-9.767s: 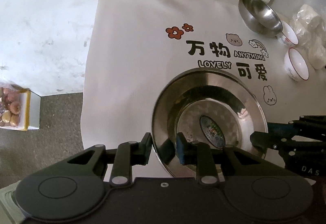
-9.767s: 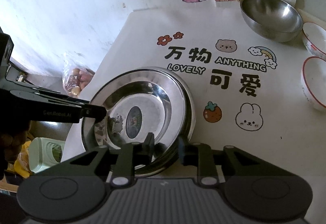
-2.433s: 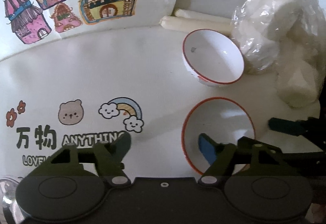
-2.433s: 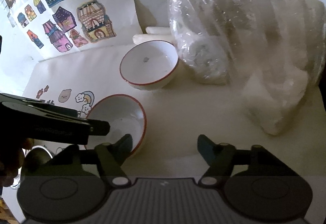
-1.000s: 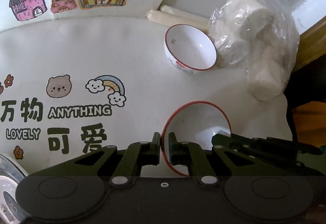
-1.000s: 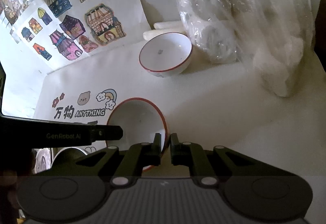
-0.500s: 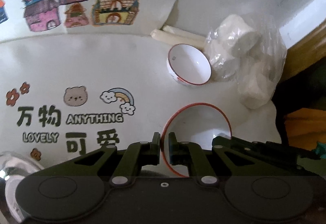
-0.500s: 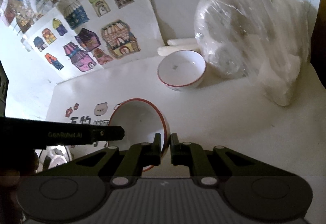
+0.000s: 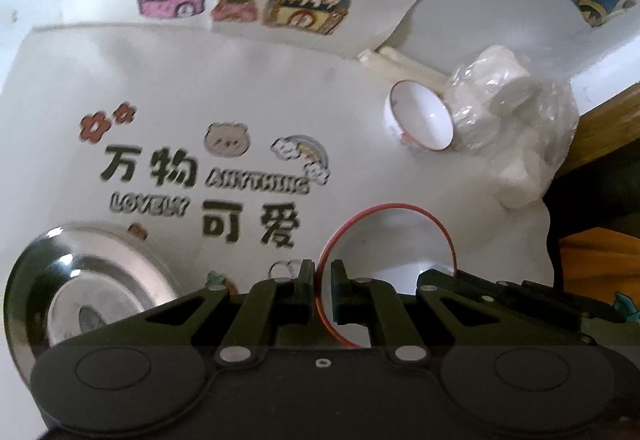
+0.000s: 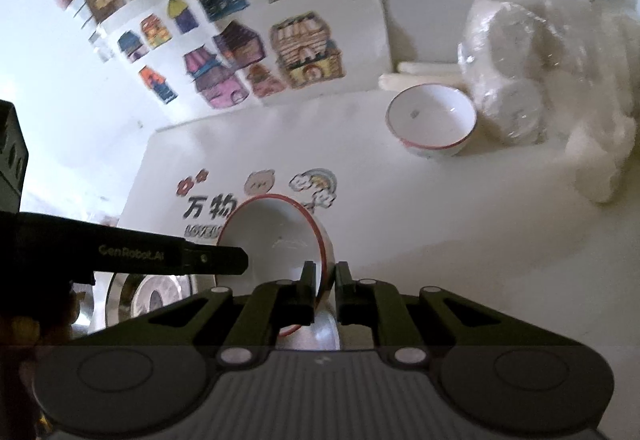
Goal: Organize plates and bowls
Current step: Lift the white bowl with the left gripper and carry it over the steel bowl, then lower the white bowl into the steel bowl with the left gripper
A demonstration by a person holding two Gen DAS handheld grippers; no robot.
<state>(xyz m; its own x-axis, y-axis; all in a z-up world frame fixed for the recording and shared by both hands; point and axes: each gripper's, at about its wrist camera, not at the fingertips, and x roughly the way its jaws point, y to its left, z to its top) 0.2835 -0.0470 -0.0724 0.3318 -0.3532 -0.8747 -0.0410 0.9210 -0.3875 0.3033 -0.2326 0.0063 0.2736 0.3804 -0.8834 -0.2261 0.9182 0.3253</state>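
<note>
Right wrist: left gripper [image 10: 240,260] reads "GenRobot.AI".

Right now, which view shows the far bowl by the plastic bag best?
The right wrist view: the far bowl sits upright, its whole red rim, white inside and a small mark visible, beside the bag. The left wrist view shows the same bowl smaller and more foreshortened near the bag, with less of the inside.

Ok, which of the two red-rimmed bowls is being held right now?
The nearer red-rimmed bowl, its rim pinched by both grippers; the other bowl sits alone beside the plastic bag.
</note>
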